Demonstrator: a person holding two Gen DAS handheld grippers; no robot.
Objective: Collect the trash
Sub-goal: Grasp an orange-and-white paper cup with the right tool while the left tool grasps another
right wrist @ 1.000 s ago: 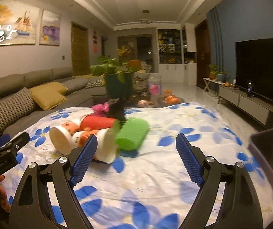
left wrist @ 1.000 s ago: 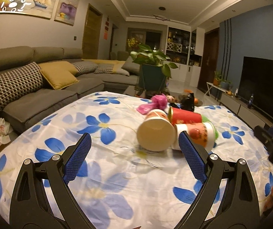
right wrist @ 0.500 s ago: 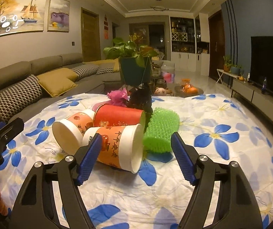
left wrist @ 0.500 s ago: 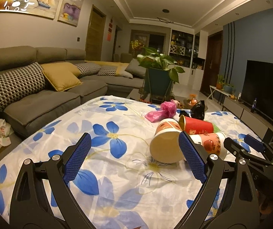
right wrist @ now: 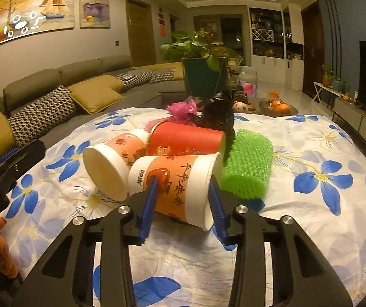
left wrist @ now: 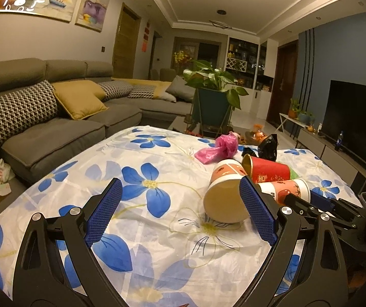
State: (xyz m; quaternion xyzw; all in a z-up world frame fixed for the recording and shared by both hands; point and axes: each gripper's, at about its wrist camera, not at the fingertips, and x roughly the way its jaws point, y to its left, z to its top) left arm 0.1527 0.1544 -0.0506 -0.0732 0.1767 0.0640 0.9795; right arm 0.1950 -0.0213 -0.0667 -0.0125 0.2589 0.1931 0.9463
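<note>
Task is at an early stage, I judge: all trash is still on the table, nothing seen collected yet.

Right gripper (right wrist: 183, 199), lower centre of right wrist view, is clenched on the nearest paper cup (right wrist: 175, 181). Its blue fingers (right wrist: 148, 204) press the cup's side walls; the cup lies on its side, white rim toward right. Whether it is already lifted off the cloth, I cannot tell.

Left gripper (left wrist: 180, 215) is released, jaws wide apart, nothing between them; it hovers over the floral tablecloth (left wrist: 131, 174) w/ blue flowers, thin and shiny, a bit wrinkled.

Still left, in centre of both views:
- second paper cup (right wrist: 111, 161), orange print, flat base toward camera, touching the gripped one
- red paper cup (right wrist: 185, 139), lying behind, gold inside
- green bubble-wrap roll (right wrist: 249, 163), bumpy, soft, just beside the cups at right
- pink plastic bag (right wrist: 181, 110) and black plastic bag (right wrist: 218, 117), both crumpled, thin film, at the back.

Cups are light, stiff cylinders, tapered, so they may roll.
</note>
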